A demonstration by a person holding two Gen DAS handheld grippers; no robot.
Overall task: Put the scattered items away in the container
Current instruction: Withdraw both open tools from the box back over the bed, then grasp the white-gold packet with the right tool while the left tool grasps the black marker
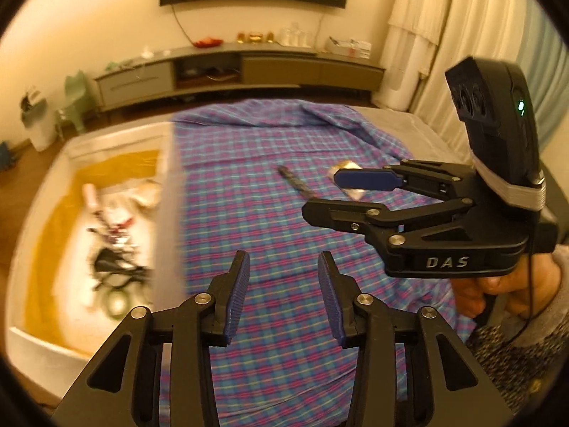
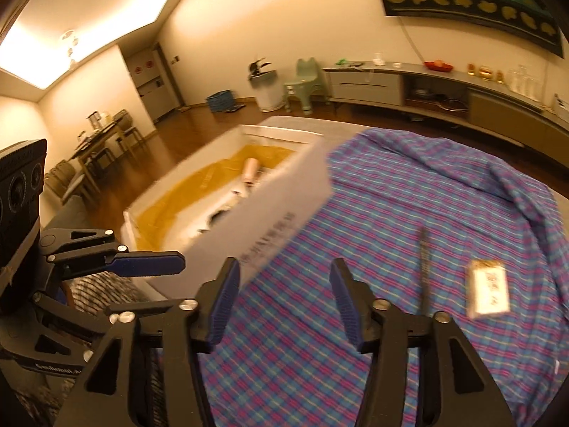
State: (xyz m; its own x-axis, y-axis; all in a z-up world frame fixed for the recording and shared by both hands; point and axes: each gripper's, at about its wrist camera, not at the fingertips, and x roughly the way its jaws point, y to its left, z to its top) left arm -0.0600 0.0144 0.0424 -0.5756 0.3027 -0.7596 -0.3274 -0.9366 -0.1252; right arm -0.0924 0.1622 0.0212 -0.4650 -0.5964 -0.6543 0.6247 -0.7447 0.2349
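A white box [image 1: 165, 192] with a yellow lining holds several small items and stands at the left of a plaid cloth [image 1: 256, 185]; it also shows in the right wrist view [image 2: 284, 195]. A dark pen [image 1: 297, 183] and a small clear packet [image 1: 350, 169] lie on the cloth; the pen [image 2: 425, 267] and packet [image 2: 489, 290] also show in the right wrist view. My left gripper [image 1: 282, 293] is open and empty above the cloth. My right gripper [image 2: 281, 302] is open and empty, hovering near the pen and packet; it shows in the left wrist view [image 1: 325, 194].
A long low cabinet [image 1: 242, 71] runs along the far wall with small objects on top. A green stool [image 2: 306, 83] and a white bin [image 2: 266, 89] stand on the wooden floor. The cloth is rumpled at its far right edge [image 1: 355, 121].
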